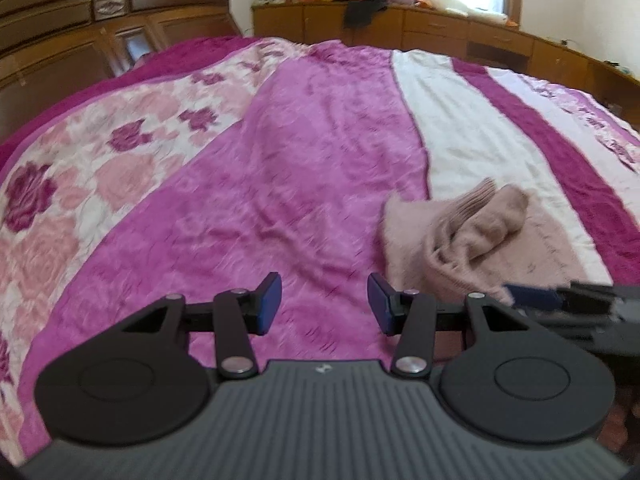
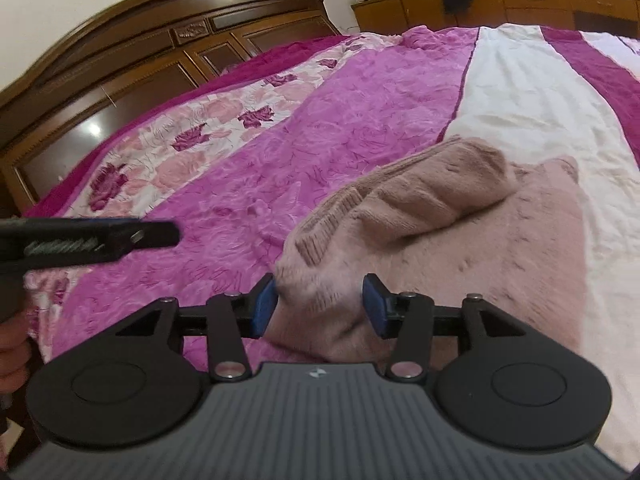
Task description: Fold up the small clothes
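Observation:
A small dusty-pink knitted sweater (image 2: 460, 240) lies on the bed, partly folded, with one ribbed-cuff sleeve (image 2: 432, 192) laid across its body. In the left wrist view the sweater (image 1: 472, 236) sits to the right of my left gripper (image 1: 324, 306), which hangs open over bare magenta bedspread with nothing between its blue pads. My right gripper (image 2: 316, 306) is open, and the sweater's near folded edge bulges between its two blue pads. The right gripper's tip (image 1: 560, 300) shows blurred at the right edge of the left wrist view. The left gripper (image 2: 100, 238) shows blurred at the left of the right wrist view.
The bedspread (image 1: 280, 200) is magenta with a floral band at the left and white stripes at the right. A dark wooden headboard (image 2: 140, 52) stands at the far left. Low wooden cabinets (image 1: 400, 28) with cloth and books on top line the back wall. A hand (image 2: 12, 344) holds the left gripper.

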{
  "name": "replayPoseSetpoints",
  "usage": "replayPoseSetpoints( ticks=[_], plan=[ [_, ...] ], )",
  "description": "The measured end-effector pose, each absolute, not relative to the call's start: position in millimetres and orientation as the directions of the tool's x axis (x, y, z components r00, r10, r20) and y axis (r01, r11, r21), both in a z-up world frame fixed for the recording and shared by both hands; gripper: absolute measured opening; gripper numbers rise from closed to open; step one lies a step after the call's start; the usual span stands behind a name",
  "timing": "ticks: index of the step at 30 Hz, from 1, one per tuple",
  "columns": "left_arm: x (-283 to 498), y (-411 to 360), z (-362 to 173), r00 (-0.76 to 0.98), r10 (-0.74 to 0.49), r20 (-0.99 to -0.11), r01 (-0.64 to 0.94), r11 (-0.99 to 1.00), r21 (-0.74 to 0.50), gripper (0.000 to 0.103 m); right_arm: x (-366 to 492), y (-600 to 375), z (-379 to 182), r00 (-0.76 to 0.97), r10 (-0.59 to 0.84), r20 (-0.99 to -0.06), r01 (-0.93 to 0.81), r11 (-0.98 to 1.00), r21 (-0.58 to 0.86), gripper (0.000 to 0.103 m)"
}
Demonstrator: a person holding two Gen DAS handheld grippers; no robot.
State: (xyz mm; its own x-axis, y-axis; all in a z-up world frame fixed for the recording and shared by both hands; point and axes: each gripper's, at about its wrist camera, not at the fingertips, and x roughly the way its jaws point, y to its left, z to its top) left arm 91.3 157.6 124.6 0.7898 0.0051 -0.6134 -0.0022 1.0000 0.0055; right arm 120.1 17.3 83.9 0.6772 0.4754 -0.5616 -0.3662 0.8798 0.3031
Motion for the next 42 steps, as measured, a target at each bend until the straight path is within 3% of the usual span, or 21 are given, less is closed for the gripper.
replayPoseSetpoints(
  ticks=[10,14,23,31,37,38,39,41,42],
  plan=[
    [129,106,126,0.779,-0.120,-0.615,0.158,0.987,0.007,0.050,90,-64,107,0.763,0.378,-0.525,-0.220,0.915,0.339,0.055],
    [144,86,113,0.772,-0.123,-0.623,0.206,0.977,0.062,0.071,81,-96,105,0.791,0.338,-0.510,-0.139,0.911,0.388,0.055],
    [187,55,83,0.732,-0.141,-0.667,0.335,0.926,0.172,0.071,77,-125,86,0.796,0.311,-0.519,-0.055,0.891,0.450,0.055],
    [215,54,63,0.697,-0.175,-0.695,0.363,0.923,0.131,0.071,80,-137,69,0.793,0.309,-0.525,-0.014,0.871,0.491,0.055],
    [230,66,55,0.662,-0.284,-0.694,0.377,0.926,-0.020,0.071,82,-138,59,0.782,0.309,-0.541,0.006,0.864,0.503,0.055],
    [231,68,54,0.664,-0.301,-0.684,0.379,0.925,-0.039,0.070,82,-137,58,0.782,0.308,-0.541,0.008,0.864,0.504,0.055],
    [230,69,54,0.671,-0.311,-0.673,0.382,0.923,-0.046,0.057,82,-137,57,0.783,0.307,-0.540,0.009,0.864,0.504,0.055],
    [231,70,53,0.663,-0.341,-0.666,0.393,0.916,-0.078,0.019,82,-137,57,0.785,0.304,-0.539,0.009,0.865,0.501,0.055],
    [232,72,55,0.662,-0.342,-0.667,0.377,0.921,-0.099,0.018,82,-137,57,0.786,0.302,-0.540,0.010,0.867,0.499,0.055]
  ],
)
